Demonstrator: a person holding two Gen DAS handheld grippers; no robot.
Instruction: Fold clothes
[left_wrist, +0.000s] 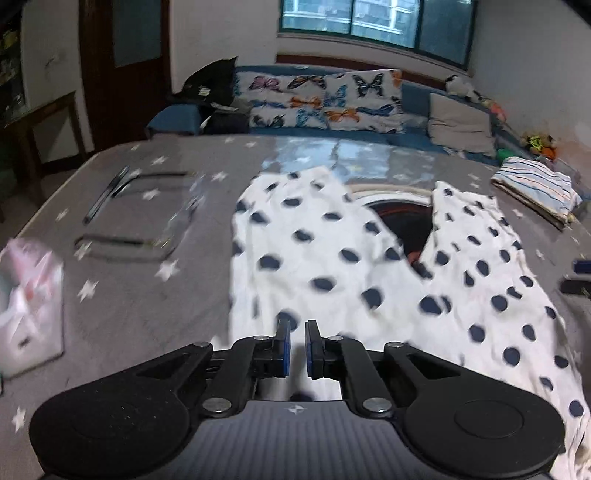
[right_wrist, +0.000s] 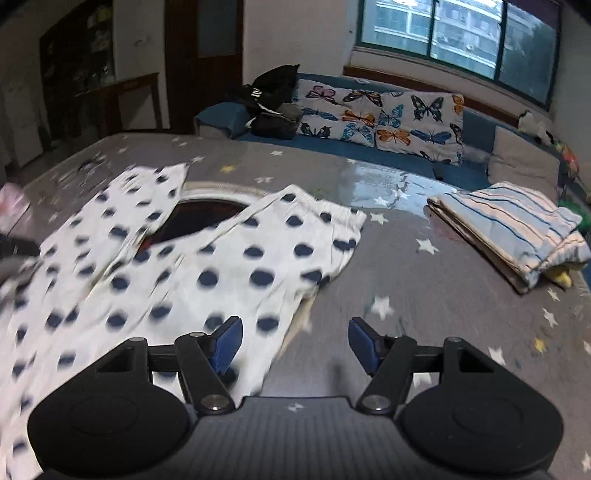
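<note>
While polka-dot trousers (left_wrist: 351, 266) lie flat, left gripper (left_wrist: 297, 343) fingers nearly together, right gripper (right_wrist: 295, 343) spread, empty.

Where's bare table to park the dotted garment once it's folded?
Best patch: grey cloth between the dotted garment and striped stack, ahead of the right tongs. Left side is crowded: a clear tray and plastic bag.
</note>
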